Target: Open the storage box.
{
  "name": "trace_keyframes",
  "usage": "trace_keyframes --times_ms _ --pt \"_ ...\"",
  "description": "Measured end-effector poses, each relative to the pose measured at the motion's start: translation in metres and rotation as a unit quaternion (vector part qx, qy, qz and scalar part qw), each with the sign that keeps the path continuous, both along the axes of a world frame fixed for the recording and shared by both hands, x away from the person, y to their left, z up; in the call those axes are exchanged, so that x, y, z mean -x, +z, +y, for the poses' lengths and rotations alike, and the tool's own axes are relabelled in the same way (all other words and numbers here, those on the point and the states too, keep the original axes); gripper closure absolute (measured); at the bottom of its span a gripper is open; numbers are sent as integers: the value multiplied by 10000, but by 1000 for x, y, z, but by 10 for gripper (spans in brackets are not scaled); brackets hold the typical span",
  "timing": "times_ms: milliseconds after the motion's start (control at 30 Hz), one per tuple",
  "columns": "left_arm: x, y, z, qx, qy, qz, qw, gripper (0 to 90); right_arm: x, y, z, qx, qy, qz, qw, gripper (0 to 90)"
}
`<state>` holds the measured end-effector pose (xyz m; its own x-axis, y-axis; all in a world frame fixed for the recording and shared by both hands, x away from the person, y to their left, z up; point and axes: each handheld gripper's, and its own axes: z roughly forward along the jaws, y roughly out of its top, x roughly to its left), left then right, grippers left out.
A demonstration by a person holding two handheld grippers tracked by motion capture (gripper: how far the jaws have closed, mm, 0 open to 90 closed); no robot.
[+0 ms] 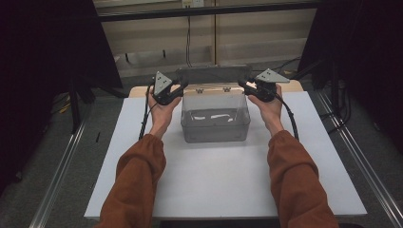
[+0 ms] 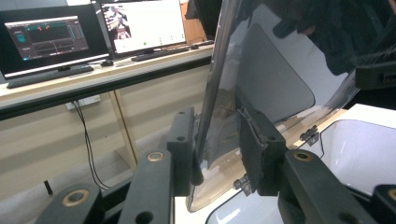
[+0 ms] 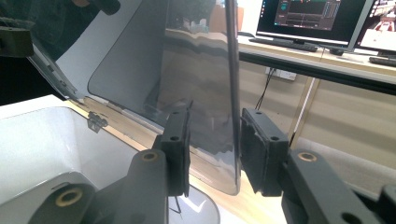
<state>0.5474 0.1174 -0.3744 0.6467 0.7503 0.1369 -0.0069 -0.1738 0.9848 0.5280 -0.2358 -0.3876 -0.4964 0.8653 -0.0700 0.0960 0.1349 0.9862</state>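
The clear plastic box [image 1: 215, 118] is seen standing on the white desk [image 1: 228, 185], toward its far edge, and its hinged lid [image 1: 213, 74] is held raised at the back, roughly upright, by both grippers at once. The left gripper [image 1: 167, 90] is set at the lid's left edge and the right gripper [image 1: 259, 88] at its right edge, one on either side of the box. In the left gripper view the smoky lid [image 2: 261, 79] is seen passing between the two jaws, which are drawn in close about its edge; the outer pad looks pressed to the plastic, though a sliver of daylight on the inner side cannot be ruled out. In the right gripper view the lid [image 3: 187, 79] again runs between the jaws, and there a narrow gap is visible beside the right-hand pad, so the hold is judged loose rather than clamped tight. The small hinges [image 1: 213, 89] are made out along the box's rear rim. As for progress, the lid is judged to be about mid-swing: whether it is being opened or shut cannot be told. The box's interior appears empty apart from reflections, so whatever is to follow is judged yet to be done.
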Motion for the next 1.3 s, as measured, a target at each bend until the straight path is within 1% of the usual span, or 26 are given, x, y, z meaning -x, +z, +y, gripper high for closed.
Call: trace_keyframes --times_ms 67,100,133,167,200,267,367,433,500,533,567,600,633,667,733,800,867,900,967,1000,1100,1133,1200,1233,1267,1300 --pt "-2 0 0 -9 -7 15 10000 668 -1 -1 0 -24 -2 9 10000 629" --pt "-3 1 0 -6 -6 6 10000 670 -3 -2 0 -81 -14 45 10000 623" --pt "-3 1 0 -53 8 20 10000 670 -3 -2 0 -81 -14 45 10000 623" --pt "-4 0 0 -41 5 29 10000 671 -4 -4 -1 -98 -41 92 9999 623" --pt "-5 0 0 -57 12 30 10000 671 -4 -4 -1 -98 -41 92 9999 623" --pt "-7 -1 -1 -1 19 41 10000 670 -7 -7 -3 -83 -64 141 9998 621" --pt "-9 -2 -1 -16 23 60 10000 670 -10 -13 -5 -123 -64 203 9997 624" --pt "-12 -3 -1 -55 28 88 9999 670 -10 -14 -5 -121 -69 229 9996 623" --pt "-13 -5 -1 -51 45 125 9999 671 -12 -15 -5 -101 -42 259 9996 623" --pt "-14 -6 -1 -33 44 121 9999 672 -13 -15 -4 -79 -22 249 9997 624" --pt "-15 -7 -3 72 42 151 9999 672 -14 -15 -3 -66 -9 267 9996 625" --pt "-15 -7 -2 -24 28 147 9999 672 -15 -14 -1 -7 25 262 9997 626" --pt "-16 -7 -2 20 38 154 9999 672 -15 -14 -1 -7 25 262 9997 627" --pt "-16 -8 -2 11 25 154 9999 673 -16 -15 0 18 24 259 9997 627" --pt "-18 -7 -1 -54 36 165 9998 681 -18 -16 1 0 4 273 9996 632" --pt "-19 -7 0 -33 39 186 9998 686 -19 -17 1 -42 -24 297 9995 636" --pt "-20 -8 -1 34 28 175 9998 689 -20 -18 1 -51 -40 330 9994 644" --pt "-20 -8 0 -1 25 182 9998 690 -20 -20 0 -63 -28 353 9994 649" --pt "-21 -10 -1 48 29 245 9997 690 -21 -21 1 -52 -44 377 9993 655" --pt "-22 -11 0 -1 31 249 9997 687 -21 -21 1 -34 -47 360 9993 657" --pt "-26 -16 2 13 107 358 9993 668 -23 -22 -1 -89 -20 382 9992 677" --pt "-28 -18 2 169 141 432 9988 660 -23 -22 -2 -93 -30 388 9992 684" --pt "-31 -21 4 159 177 542 9982 643 -24 -22 -3 -132 -29 392 9991 699" --pt "-32 -23 5 121 178 608 9979 630 -24 -22 -3 -157 -37 400 9991 703" --pt "-33 -24 5 210 165 663 9974 608 -25 -23 -3 -190 -31 388 9991 707" --pt "-34 -25 5 198 167 689 9973 597 -25 -23 -3 -200 -47 389 9990 709"
